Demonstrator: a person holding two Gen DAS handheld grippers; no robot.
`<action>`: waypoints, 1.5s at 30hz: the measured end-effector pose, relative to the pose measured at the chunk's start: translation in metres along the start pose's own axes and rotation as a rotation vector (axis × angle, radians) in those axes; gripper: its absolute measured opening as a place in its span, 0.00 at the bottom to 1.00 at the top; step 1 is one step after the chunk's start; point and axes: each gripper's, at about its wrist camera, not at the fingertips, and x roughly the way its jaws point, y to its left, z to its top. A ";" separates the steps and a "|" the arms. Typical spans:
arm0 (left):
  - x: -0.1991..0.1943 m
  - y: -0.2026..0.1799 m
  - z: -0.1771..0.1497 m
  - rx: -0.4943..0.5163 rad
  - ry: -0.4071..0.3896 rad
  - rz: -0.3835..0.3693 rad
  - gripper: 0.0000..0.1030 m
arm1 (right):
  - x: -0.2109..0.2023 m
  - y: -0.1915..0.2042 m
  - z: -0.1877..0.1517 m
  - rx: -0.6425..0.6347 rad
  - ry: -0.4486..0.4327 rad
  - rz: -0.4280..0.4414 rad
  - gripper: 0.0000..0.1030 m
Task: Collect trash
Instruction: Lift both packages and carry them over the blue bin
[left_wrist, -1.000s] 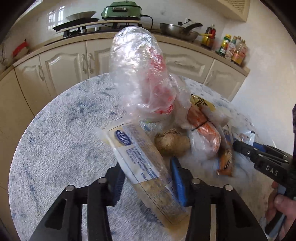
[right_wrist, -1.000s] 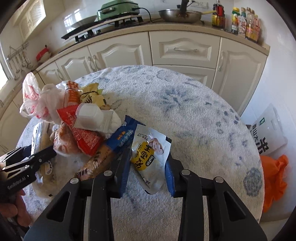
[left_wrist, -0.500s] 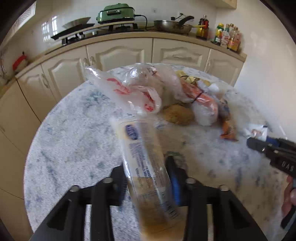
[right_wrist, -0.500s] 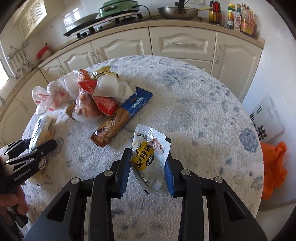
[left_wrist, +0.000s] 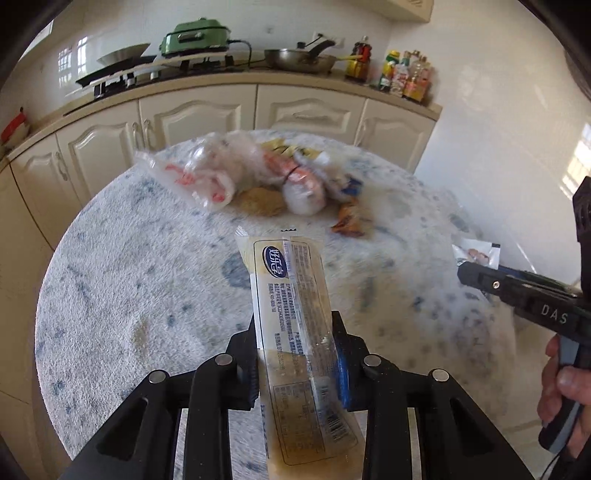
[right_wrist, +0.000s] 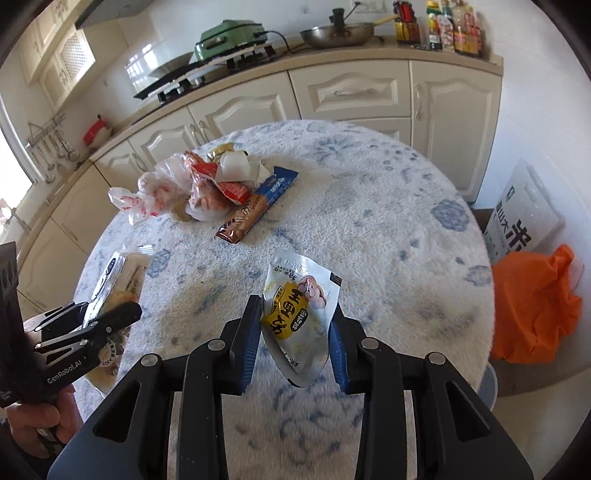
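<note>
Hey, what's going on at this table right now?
A person is clearing trash off a round table with a claw in each hand. The left claw is clamped on a long clear wrapper, and the right claw grips a yellow and white snack packet. A pile of bags and wrappers remains on the far side.

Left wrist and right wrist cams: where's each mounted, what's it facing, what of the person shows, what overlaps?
Left wrist: on the left gripper, aimed down across the round table toward the counter; sees its fingers clamping a clear wrapper, plus the right gripper and its hand.
Right wrist: on the right gripper, same heading; sees its fingers clamping a yellow pouch, plus the left gripper and its hand.
Shared: table, trash pile, counter, both packets.
</note>
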 end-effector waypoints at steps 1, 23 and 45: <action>-0.005 -0.005 0.003 0.007 -0.014 -0.005 0.26 | -0.007 -0.001 0.000 0.004 -0.011 0.002 0.33; -0.082 -0.164 0.028 0.227 -0.189 -0.235 0.26 | -0.167 -0.105 -0.012 0.179 -0.286 -0.128 0.33; 0.056 -0.351 -0.005 0.438 0.147 -0.456 0.27 | -0.152 -0.287 -0.106 0.529 -0.136 -0.311 0.33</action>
